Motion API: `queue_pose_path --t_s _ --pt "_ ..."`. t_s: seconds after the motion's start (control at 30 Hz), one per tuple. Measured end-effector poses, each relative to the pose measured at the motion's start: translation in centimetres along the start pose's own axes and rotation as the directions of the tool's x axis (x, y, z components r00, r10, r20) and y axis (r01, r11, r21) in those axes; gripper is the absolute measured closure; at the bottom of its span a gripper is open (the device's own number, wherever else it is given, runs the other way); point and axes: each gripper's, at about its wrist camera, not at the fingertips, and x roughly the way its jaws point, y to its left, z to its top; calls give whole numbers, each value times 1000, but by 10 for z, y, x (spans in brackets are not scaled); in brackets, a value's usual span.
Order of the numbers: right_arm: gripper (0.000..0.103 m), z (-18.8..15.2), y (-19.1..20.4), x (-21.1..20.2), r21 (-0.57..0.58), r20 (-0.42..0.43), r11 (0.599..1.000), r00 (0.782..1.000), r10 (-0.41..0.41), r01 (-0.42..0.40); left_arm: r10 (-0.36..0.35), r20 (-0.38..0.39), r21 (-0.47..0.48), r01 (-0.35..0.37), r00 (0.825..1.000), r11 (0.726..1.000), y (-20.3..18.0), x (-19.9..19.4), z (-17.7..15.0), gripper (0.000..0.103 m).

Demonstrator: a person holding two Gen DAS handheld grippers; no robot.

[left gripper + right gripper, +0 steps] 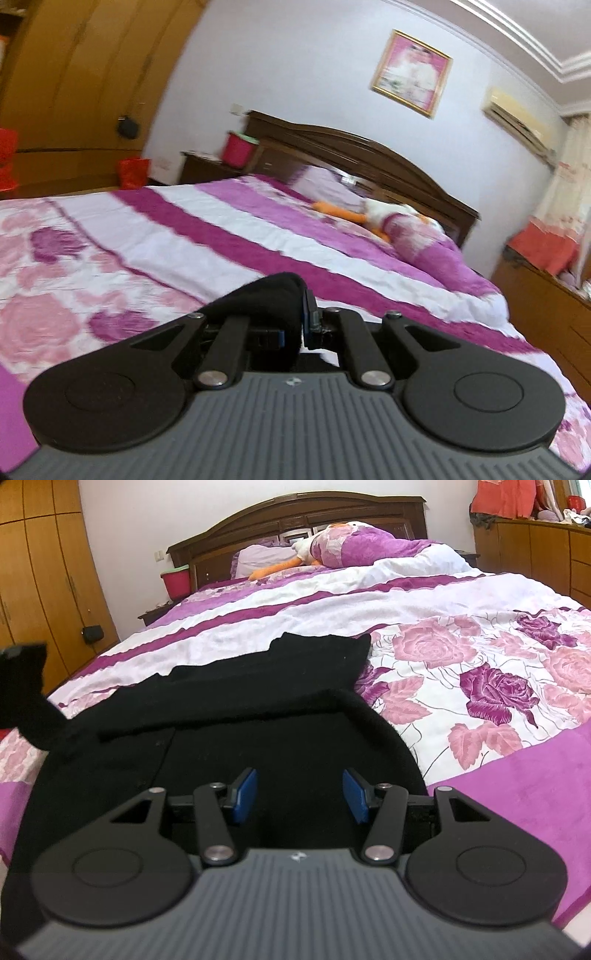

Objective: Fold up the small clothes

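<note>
On the bed: black garment half folded.
Your left claw is clamped on the garment's edge; your right claw stands apart above it.

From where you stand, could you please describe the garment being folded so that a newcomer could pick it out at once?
Start at the bed with its pink and purple rose quilt. On its near end lies a black garment, the only plain dark thing on the floral cover; the left gripper pinches one edge of it.

Left gripper clamped (right gripper apart).
</note>
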Motion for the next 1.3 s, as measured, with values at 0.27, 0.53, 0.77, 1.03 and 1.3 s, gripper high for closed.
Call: queue_pose_path --t_s 0.27,0.53,0.77,1.03,1.3 --pt "49 -4 -6 3 3 -7 1000 1000 -14 14 -102 -133 42 108 986 993 -68 49 -47 93" --pt "50 -11 -16 8 26 -21 1000 1000 -8 8 -90 -316 96 126 945 987 -93 97 -122 92" --pt "50 -12 -19 10 28 -21 1000 1000 1 0 -40 -388 155 108 921 982 -86 98 -153 66" --pt "49 -10 -13 8 9 -23 1000 1000 -9 10 66 -380 256 36 923 966 -73 48 -132 48" --pt "49 2 5 2 -30 -6 999 1000 24 -24 203 -377 275 -100 904 956 -29 8 -119 46"
